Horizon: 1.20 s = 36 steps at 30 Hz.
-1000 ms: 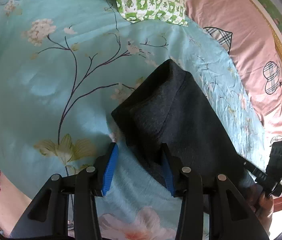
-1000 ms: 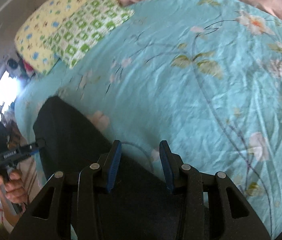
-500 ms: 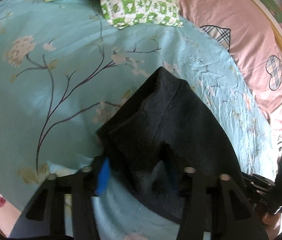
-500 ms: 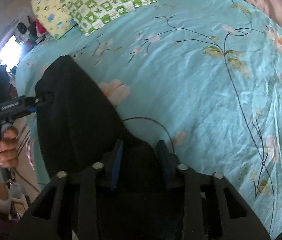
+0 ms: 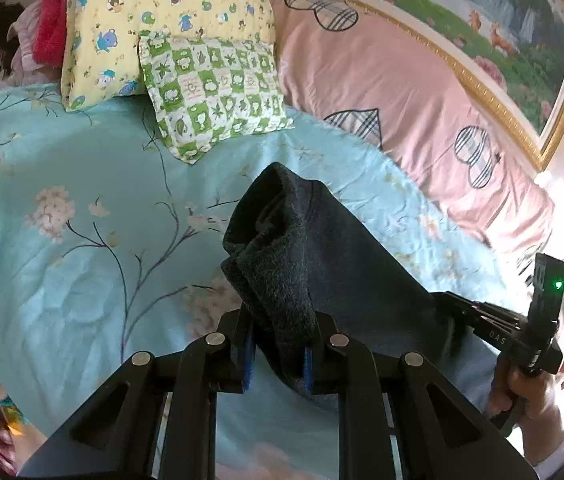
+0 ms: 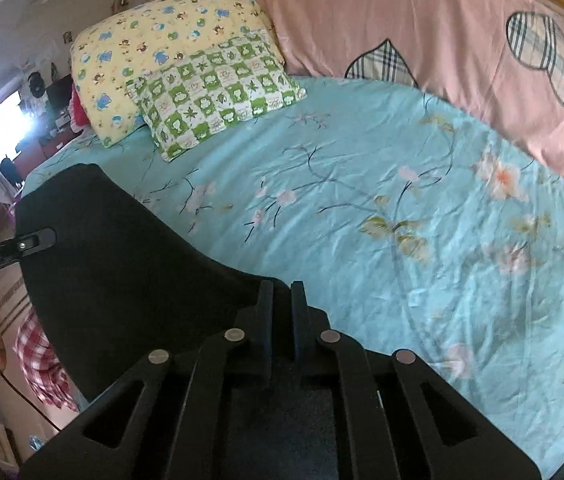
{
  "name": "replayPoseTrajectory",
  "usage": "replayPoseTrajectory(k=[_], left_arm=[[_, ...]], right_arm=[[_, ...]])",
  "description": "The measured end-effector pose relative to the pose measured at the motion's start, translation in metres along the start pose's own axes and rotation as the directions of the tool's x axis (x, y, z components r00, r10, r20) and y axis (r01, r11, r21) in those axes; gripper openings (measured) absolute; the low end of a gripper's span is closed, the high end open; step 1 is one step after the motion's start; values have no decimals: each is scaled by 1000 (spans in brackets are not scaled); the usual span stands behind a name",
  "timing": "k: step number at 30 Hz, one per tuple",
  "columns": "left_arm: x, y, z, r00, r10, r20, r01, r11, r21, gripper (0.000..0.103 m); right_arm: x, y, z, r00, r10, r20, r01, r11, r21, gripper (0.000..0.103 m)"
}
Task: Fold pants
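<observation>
Pants (image 5: 322,264), dark grey and soft, hung bunched above a bed (image 5: 82,240) covered in a light blue floral sheet. The left claw (image 5: 278,354) had just been closing and was clamped on a thick fold of the fabric. The right claw (image 6: 281,312) had also been closing; its fingers sat nearly together, pinching another edge of the pants. A green checked pillow (image 5: 214,92) leaned on a yellow pillow (image 5: 154,12) at the head, beside a pink blanket (image 5: 402,100).
</observation>
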State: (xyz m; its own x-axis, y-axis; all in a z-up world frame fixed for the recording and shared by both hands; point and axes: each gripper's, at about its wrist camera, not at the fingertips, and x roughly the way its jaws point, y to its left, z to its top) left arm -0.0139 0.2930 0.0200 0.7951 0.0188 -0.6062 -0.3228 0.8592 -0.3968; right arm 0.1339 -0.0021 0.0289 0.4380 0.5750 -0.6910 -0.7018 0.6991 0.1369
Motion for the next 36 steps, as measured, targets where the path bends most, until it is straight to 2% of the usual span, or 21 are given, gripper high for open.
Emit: replayPoseTrajectory(k=[2,6,9,13,14,16,17,21,26,29,32,36], left_arm=[[8,11,-2,1000,13,-15,-13,1000,-6,17],[31,31,-11,997,32,-72,-32,999,-5,17],[39,38,-18,992,57,-115,-56,998,8,24],[15,39,-19,993,82,-79,-83,997,0,37],[6,36,-18,994,93,-57,-92,996,5,37],[-5,29,-17,995,95,-38,-94,995,17,39],[-10,25,-17,996,89,-31,-88,996,22,39],[-18,-9,-15,999,5,-35,-2,997,74,39],[-8,-60,-19,995,-67,-77,80,982,172,44],[2,-91,-28,986,-114,-123,138,968,210,45],[14,-119,-42,974,-144,-173,185,952,245,45],[30,-153,-62,949,-193,-247,259,928,269,45]], right_arm=[[10,5,-5,1000,-23,-2,23,1000,-10,8],[35,6,-14,1000,-22,-19,22,999,42,8],[51,5,-22,998,-43,-55,47,997,64,12],[28,5,-27,997,-71,2,70,993,99,27],[16,3,-29,998,-65,26,62,990,125,34],[-4,0,-33,997,-48,64,37,986,163,41],[-14,-1,-36,996,-43,78,29,984,177,42],[-45,-6,-54,996,-32,88,12,976,219,42],[-81,-24,-91,995,-64,80,37,953,302,42],[-106,-40,-116,990,-100,97,58,931,361,42],[-135,-53,-139,978,-146,149,72,907,414,42],[-171,-64,-165,961,-218,172,116,878,465,42]])
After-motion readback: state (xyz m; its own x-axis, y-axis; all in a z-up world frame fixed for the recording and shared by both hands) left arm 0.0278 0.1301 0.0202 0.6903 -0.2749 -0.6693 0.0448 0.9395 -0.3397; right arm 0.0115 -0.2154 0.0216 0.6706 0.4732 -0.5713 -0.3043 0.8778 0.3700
